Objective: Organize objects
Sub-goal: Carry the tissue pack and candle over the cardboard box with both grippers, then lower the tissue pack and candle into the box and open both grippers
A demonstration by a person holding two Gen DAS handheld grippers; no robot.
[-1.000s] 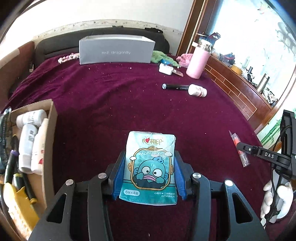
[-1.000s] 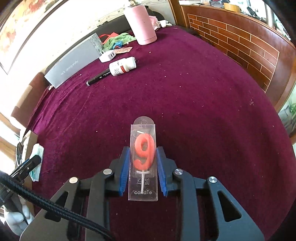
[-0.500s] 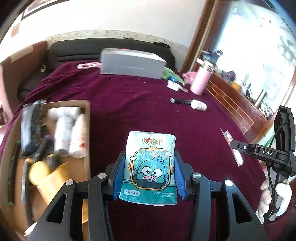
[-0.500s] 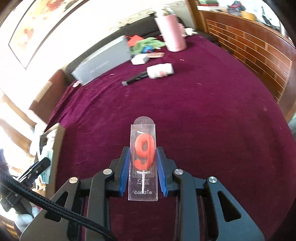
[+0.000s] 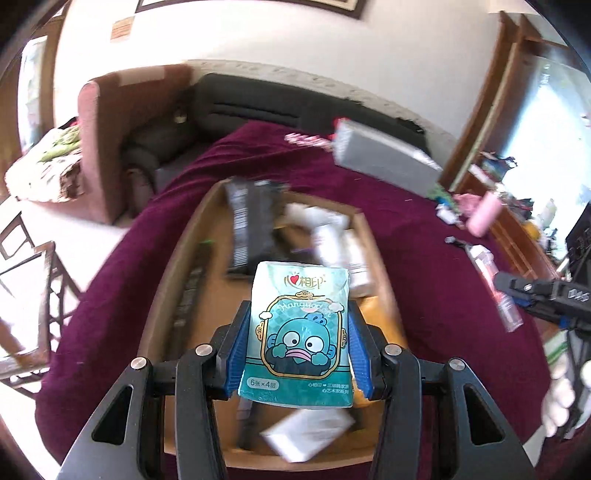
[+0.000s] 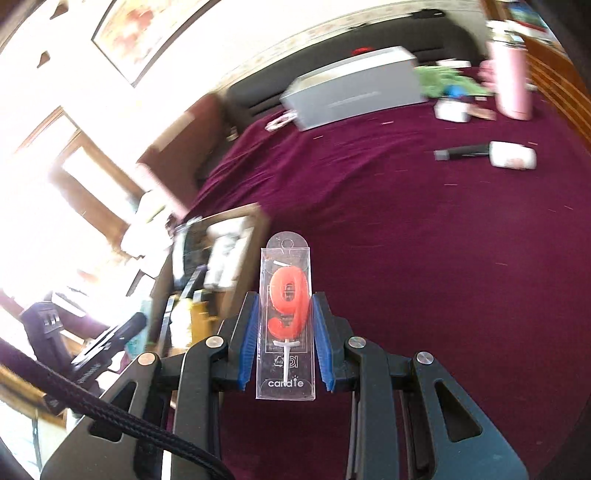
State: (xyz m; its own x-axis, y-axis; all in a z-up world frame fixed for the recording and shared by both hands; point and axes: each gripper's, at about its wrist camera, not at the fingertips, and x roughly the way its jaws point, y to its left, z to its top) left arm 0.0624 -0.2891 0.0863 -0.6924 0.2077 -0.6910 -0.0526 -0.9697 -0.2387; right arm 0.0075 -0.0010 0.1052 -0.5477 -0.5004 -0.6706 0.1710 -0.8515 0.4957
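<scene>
- Big picture: a deep maroon velvet-like cloth [image 6: 424, 240] covers the whole wide surface, with a white wall and a framed picture [image 6: 147, 33] behind it.
- A black padded seat back [image 5: 266, 107] runs along the far edge, and a brown armchair [image 5: 110, 122] stands at the corner.
- A long grey rectangular box [image 6: 354, 92] lies at the back, a pink cylindrical bottle [image 6: 511, 85] upright near it.
- The open brown cardboard box [image 5: 177, 266] of blurred bottles and packets sits on the cloth, directly below the left gripper [image 5: 297, 350].
- That left gripper is clamped on a teal tissue packet with a cartoon fish face [image 5: 299, 332], held above the box.
- The right gripper [image 6: 285, 332] pinches a red number-nine candle in a clear plastic sleeve [image 6: 286, 317] over the cloth, the cardboard box to its left.
</scene>
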